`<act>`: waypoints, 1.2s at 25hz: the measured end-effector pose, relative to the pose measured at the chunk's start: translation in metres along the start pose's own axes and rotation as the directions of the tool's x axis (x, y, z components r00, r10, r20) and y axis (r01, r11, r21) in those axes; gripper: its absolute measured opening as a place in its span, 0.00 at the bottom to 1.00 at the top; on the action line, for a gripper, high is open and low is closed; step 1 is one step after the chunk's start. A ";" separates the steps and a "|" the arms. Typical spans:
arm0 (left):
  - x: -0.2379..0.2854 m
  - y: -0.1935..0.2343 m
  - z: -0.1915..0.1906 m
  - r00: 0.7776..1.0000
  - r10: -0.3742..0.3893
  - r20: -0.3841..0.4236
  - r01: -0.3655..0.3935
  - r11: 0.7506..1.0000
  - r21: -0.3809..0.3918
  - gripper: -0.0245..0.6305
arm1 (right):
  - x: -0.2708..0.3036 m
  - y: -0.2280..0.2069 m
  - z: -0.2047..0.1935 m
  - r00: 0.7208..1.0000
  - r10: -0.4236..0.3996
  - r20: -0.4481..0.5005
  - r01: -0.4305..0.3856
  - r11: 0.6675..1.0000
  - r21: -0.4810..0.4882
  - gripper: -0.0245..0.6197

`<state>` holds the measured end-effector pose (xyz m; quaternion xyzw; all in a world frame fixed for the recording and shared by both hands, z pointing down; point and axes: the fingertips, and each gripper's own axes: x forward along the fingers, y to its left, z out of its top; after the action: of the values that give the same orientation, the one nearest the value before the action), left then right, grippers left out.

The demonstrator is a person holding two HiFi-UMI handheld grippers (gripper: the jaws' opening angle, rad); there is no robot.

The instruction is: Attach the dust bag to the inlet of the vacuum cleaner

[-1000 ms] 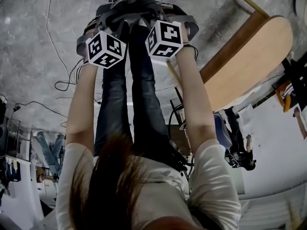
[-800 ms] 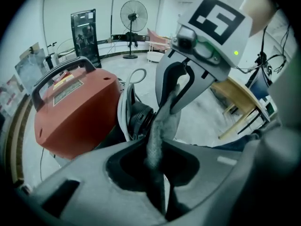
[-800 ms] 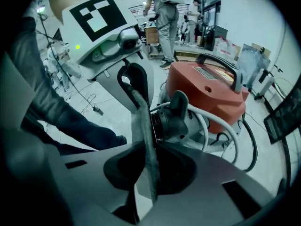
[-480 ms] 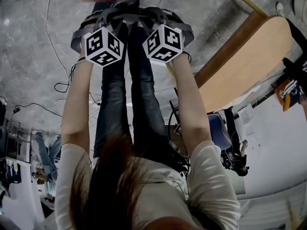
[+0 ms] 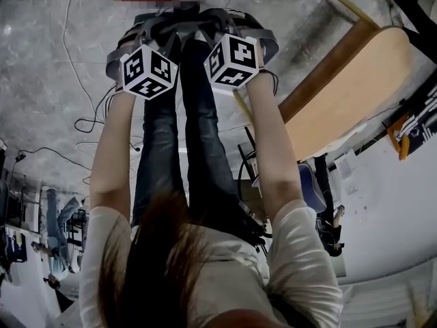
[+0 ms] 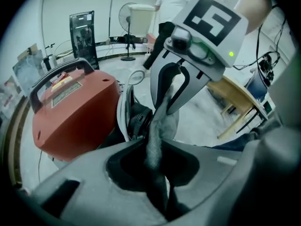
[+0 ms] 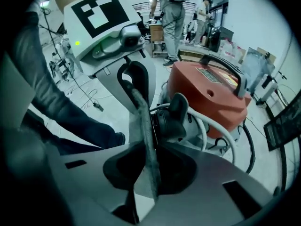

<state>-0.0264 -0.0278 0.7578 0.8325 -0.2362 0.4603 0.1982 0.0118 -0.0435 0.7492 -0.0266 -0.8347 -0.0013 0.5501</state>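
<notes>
Dust bag (image 6: pixel 154 145) clamped by left hand-held gripper (image 7: pixel 135 91) and right hand-held gripper (image 6: pixel 168 100) (head view hides it).

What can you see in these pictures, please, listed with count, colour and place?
vacuum cleaner: one, red, on the floor ahead
inlet: one, black, on its near side
dust bag: one, grey, beside the inlet
table: one, light wood, at the person's right
cables: several, black, on the floor
bystanders: at least two, one white-topped, far back
left gripper, right gripper: two, grey, both shut on the dust bag
arms: two, white sleeves, stretched forward
legs: two, dark jeans, between the arms
</notes>
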 end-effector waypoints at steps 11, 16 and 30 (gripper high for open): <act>-0.003 0.005 0.009 1.000 -0.028 0.003 0.028 0.996 0.089 0.15 | -0.002 -0.001 -0.003 0.999 -0.052 -0.014 0.053 0.998 0.039 0.14; -0.002 0.000 0.000 0.998 -0.007 0.068 0.015 0.992 -0.129 0.13 | 0.001 -0.004 0.003 0.997 -0.014 -0.077 -0.003 0.978 -0.211 0.15; -0.001 0.008 0.013 0.999 -0.042 -0.023 0.043 0.997 0.068 0.15 | -0.002 -0.007 -0.002 0.996 -0.083 -0.044 0.085 0.995 0.047 0.15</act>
<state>-0.0228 -0.0418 0.7510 0.8386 -0.2006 0.4726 0.1820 0.0141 -0.0503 0.7489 0.0220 -0.8232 -0.0049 0.5673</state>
